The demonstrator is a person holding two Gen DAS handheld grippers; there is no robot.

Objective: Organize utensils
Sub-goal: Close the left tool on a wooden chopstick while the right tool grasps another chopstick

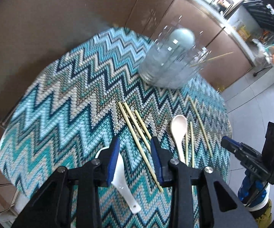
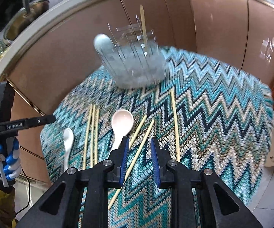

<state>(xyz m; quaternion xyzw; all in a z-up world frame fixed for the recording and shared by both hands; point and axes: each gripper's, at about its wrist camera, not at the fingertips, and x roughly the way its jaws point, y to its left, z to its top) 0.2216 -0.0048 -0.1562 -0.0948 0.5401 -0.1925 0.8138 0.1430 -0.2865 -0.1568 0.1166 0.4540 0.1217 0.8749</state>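
While both claws gape empty, left claw (image 1: 135, 142) and right claw (image 2: 139, 142) hover over chopsticks (image 1: 135, 127).

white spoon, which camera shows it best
The right wrist view: the white spoon lies in full sight there, bowl and handle, left of three chopsticks. In the left wrist view the left gripper hides its bowl; mostly the handle shows.

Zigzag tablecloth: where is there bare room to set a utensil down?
Free: the wide stretch of zigzag tablecloth left of the three bamboo chopsticks, and the cloth right of the lone long chopstick. Crowded: the strip from the white ceramic spoon to the pink spoon.
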